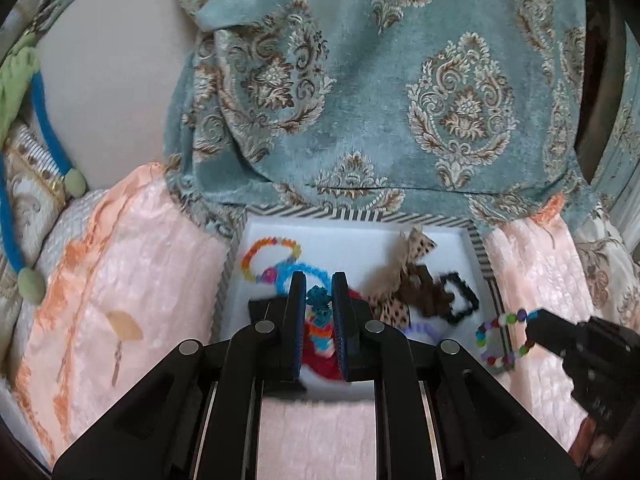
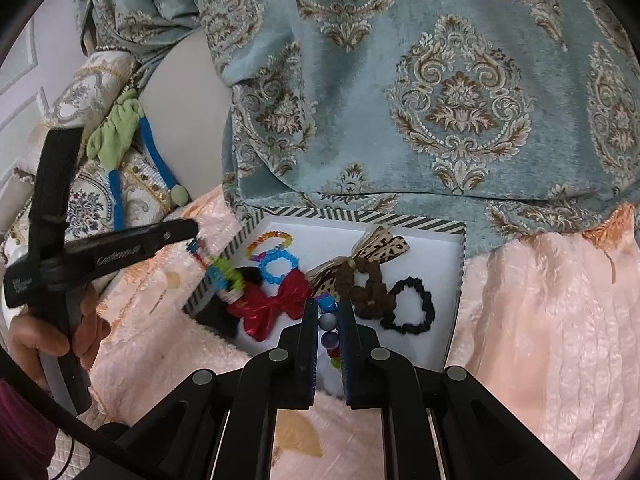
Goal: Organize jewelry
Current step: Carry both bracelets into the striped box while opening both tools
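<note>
Left-wrist view shows my left gripper (image 1: 319, 308) pinching a teal-and-multicolour scrunchie (image 1: 318, 322) at lower centre, right gripper (image 2: 328, 322) clamping a beaded bracelet (image 2: 330, 330), so I'd lift both slowly clear of the striped-rim white tray (image 1: 362, 216).

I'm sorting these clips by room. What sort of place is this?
Probably a bedroom or a sofa corner at home: a pink quilted cover spread beneath a striped-edged box, an ornate teal cushion behind it, and embroidered pillows at the left.
</note>
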The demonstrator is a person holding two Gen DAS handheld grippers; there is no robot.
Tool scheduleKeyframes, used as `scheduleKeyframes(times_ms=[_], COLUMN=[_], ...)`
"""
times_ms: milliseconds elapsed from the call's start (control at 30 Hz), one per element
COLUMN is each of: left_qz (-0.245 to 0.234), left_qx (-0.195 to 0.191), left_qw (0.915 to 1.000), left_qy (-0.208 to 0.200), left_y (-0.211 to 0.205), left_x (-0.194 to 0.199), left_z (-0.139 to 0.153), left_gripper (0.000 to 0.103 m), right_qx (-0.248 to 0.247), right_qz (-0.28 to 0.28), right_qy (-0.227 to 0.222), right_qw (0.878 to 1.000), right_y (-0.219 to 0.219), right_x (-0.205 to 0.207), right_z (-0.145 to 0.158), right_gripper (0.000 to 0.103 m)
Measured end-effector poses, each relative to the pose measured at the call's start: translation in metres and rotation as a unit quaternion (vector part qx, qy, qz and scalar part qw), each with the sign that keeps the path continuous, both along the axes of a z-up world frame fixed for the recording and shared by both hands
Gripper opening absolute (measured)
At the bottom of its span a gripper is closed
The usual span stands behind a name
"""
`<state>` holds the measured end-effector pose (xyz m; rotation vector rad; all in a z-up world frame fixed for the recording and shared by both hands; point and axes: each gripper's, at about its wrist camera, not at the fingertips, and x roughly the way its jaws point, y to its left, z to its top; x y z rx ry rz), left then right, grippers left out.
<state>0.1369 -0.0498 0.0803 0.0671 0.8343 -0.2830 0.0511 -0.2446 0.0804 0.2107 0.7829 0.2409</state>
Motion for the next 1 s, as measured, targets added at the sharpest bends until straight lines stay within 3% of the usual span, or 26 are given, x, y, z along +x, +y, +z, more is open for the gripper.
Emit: scheduleKeyframes(times_ms=[200, 433, 633, 733, 933, 1000], left_qz=[0.006, 0.013, 0.018, 0.025, 0.028, 0.028], left_qx=[-0.001, -0.023, 0.001, 0.009, 0.023, 0.018], left_qw=[1.0000, 0.9996, 0.9986, 0.9976, 0.9976, 0.9975], left_qy=[0.006, 0.014, 0.049, 0.064, 0.060, 0.062], left_y=[-0.035, -0.051, -0.053, -0.047, -0.041, -0.040], left_x=[0.052, 0.085, 0.098, 0.101, 0.100, 0.099], left_z=[-0.018, -0.038, -0.078, -0.095, -0.103, -0.103], left_gripper=[0.012, 0.012, 0.012, 0.012, 0.012, 0.013], right_qx=[-0.002, -0.009, -0.039, -0.077, -0.127, -0.127], right_qz=[-0.014, -0.026, -0.049, -0.060, -0.076, -0.080], right_qy=[0.022, 0.040, 0.063, 0.066, 0.048, 0.054], right_qw=[1.000, 0.999, 0.996, 0.993, 0.988, 0.987], right_y=[-0.025, -0.041, -0.050, -0.052, -0.052, -0.052], right_x=[0.045, 0.093, 0.128, 0.137, 0.140, 0.141], right_z=[-0.011, -0.032, -0.065, -0.078, -0.087, -0.087], right_gripper=[0.009, 0.009, 0.009, 0.009, 0.009, 0.016])
